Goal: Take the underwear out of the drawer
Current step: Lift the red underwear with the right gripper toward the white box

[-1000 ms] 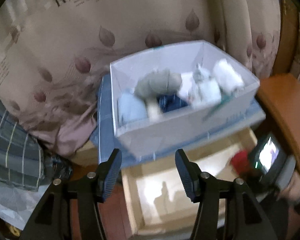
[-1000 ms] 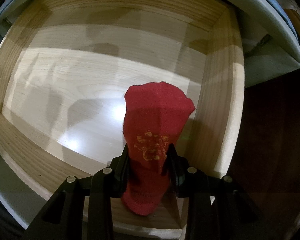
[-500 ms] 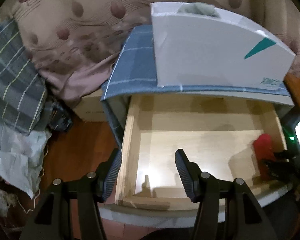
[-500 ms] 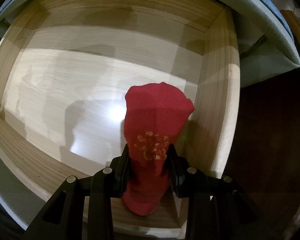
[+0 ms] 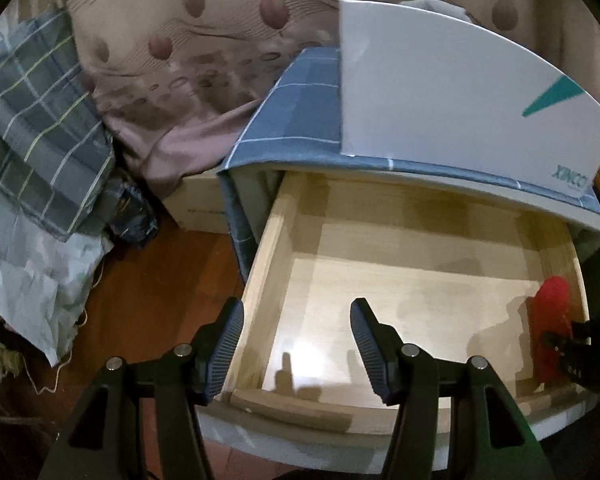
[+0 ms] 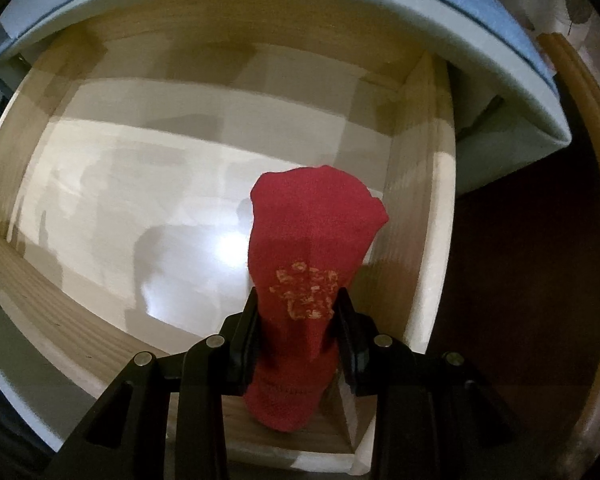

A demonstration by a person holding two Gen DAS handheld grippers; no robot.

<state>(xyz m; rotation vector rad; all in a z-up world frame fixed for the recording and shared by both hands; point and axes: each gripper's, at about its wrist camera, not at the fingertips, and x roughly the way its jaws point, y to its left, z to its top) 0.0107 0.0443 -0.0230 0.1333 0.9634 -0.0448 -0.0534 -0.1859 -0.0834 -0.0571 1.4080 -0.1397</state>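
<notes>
A pale wooden drawer (image 5: 284,216) stands pulled open; it also shows in the right wrist view (image 6: 424,184). My right gripper (image 6: 298,312) is shut on a rolled red underwear (image 6: 312,240) with a yellow print, at the drawer's front right corner. The red underwear (image 5: 550,320) and my right gripper (image 5: 572,352) show at the right edge of the left wrist view. My left gripper (image 5: 296,344) is open and empty, above the drawer's front left corner.
A white box (image 5: 452,100) stands on the blue checked cloth (image 5: 300,112) over the cabinet top. A patterned beige bedsheet (image 5: 204,52), a grey plaid cloth (image 5: 36,120) and a pale bag (image 5: 32,280) lie at the left. The floor (image 5: 148,280) is dark wood.
My left gripper has tilted down from the white box's top to the open drawer and come closer. My right gripper keeps its hold on the red underwear, nearly still.
</notes>
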